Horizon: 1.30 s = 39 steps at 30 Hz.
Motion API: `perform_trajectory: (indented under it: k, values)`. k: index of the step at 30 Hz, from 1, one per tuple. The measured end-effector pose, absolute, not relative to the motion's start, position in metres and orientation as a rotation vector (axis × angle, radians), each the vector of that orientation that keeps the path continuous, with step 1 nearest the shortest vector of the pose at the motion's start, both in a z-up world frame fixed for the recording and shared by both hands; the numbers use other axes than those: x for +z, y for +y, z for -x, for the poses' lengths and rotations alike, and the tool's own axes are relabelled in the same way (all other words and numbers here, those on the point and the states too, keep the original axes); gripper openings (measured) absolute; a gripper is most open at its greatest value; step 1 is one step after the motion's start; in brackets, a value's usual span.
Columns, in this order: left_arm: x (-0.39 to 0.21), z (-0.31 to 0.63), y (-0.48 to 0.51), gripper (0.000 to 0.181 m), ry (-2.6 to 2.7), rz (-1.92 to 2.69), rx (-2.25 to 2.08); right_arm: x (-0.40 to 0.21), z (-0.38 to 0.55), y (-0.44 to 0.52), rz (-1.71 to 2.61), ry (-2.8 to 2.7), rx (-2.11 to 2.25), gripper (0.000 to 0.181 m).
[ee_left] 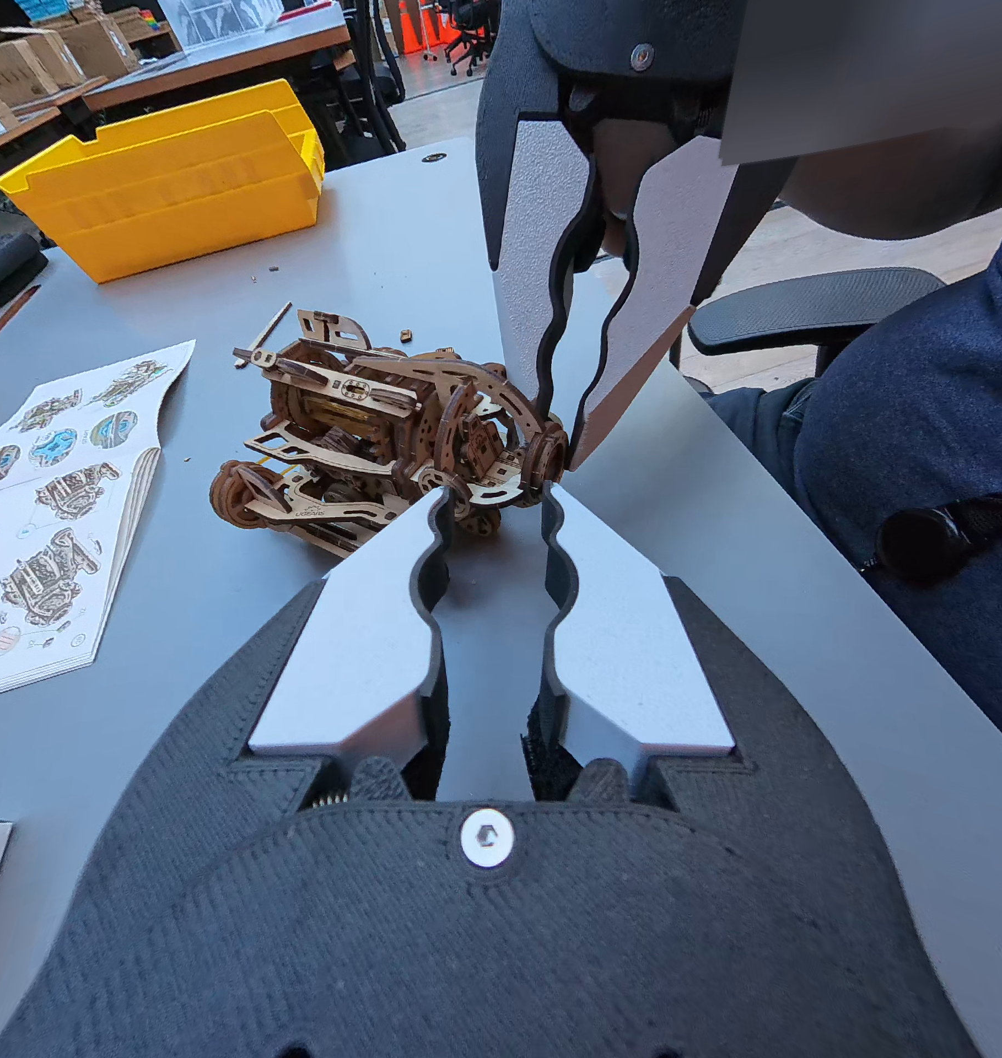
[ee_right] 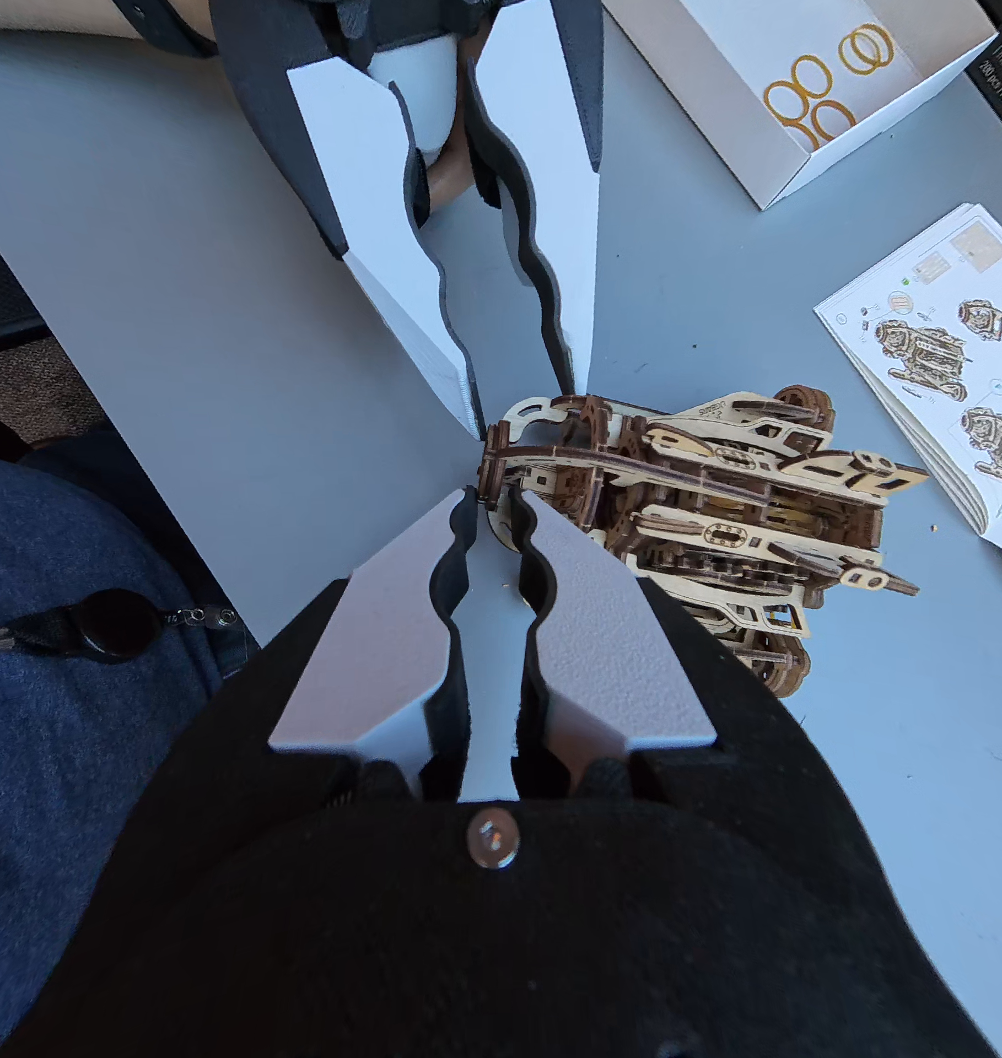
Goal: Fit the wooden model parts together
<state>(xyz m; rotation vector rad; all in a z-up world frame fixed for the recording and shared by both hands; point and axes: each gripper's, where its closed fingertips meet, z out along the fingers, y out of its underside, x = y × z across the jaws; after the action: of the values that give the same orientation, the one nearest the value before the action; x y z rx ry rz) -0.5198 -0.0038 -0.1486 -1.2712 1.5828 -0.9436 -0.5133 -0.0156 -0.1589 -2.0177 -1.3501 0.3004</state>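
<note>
A partly built wooden model (ee_left: 373, 435) lies on its side on the grey table (ee_left: 407, 240); it also shows in the right wrist view (ee_right: 687, 504). My left gripper (ee_left: 496, 491) is closed part-way on the model's near end, with both fingertips against a light curved plate (ee_left: 490, 493). My right gripper (ee_right: 490, 493) comes in from the opposite side and is nearly shut, pinching the rim of the round wooden hub (ee_right: 490, 458) at that same end. In the left wrist view the right gripper (ee_left: 559, 438) reaches down onto the hub (ee_left: 547, 458).
A yellow bin (ee_left: 166, 172) stands at the back left. An open instruction booklet (ee_left: 58, 504) lies left of the model. A white box with rubber bands (ee_right: 802, 97) sits beyond it. A person in dark blue (ee_left: 917, 429) sits at the table edge (ee_left: 773, 486). Only a small space, under 4 cm, lies between the two pairs of fingers.
</note>
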Motion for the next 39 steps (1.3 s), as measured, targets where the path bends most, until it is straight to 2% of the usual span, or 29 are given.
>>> perform_trajectory:
  k: [1, 9, 12, 13, 16, 17, 21, 25, 31, 33, 36, 39]
  values:
    - [-0.149, 0.520, -0.004, 0.028, 1.584, 1.269, -0.942, -0.159, 0.513, -0.016, 2.017, -1.355, 0.296, 0.010]
    - [-0.146, 0.523, -0.001, 0.028, 1.543, 1.302, -0.957, -0.139, 0.511, -0.020, 1.902, -1.316, 0.340, 0.021]
    - [-0.145, 0.528, -0.001, 0.034, 1.505, 1.343, -0.958, -0.117, 0.483, -0.019, 1.822, -1.188, 0.376, 0.025]
    - [-0.144, 0.530, 0.000, 0.038, 1.471, 1.375, -0.965, -0.114, 0.467, -0.016, 1.821, -1.130, 0.379, 0.030]
    - [-0.134, 0.528, 0.003, 0.055, 1.297, 1.535, -1.021, -0.119, 0.424, -0.002, 1.832, -0.955, 0.501, 0.066]
    - [-0.130, 0.526, 0.003, 0.060, 1.220, 1.601, -1.045, -0.123, 0.413, 0.004, 1.840, -0.905, 0.542, 0.072]
    - [-0.130, 0.511, -0.002, 0.081, 1.027, 1.733, -0.997, -0.126, 0.414, 0.018, 1.669, -1.000, 0.552, 0.087]
    - [-0.142, 0.510, 0.006, 0.081, 0.872, 1.793, -0.788, -0.135, 0.432, 0.041, 1.652, -1.120, 0.592, 0.100]
    - [-0.156, 0.506, 0.009, 0.076, 0.786, 1.857, -0.652, -0.160, 0.447, 0.053, 1.704, -1.273, 0.702, 0.100]
    - [-0.153, 0.503, 0.008, 0.066, 0.794, 1.826, -0.615, -0.167, 0.451, 0.052, 1.705, -1.308, 0.712, 0.098]
    - [-0.155, 0.498, 0.007, 0.057, 0.827, 1.827, -0.601, -0.171, 0.456, 0.048, 1.695, -1.337, 0.761, 0.076]
    - [-0.155, 0.498, 0.010, 0.057, 0.846, 1.832, -0.595, -0.170, 0.456, 0.049, 1.691, -1.318, 0.766, 0.075]
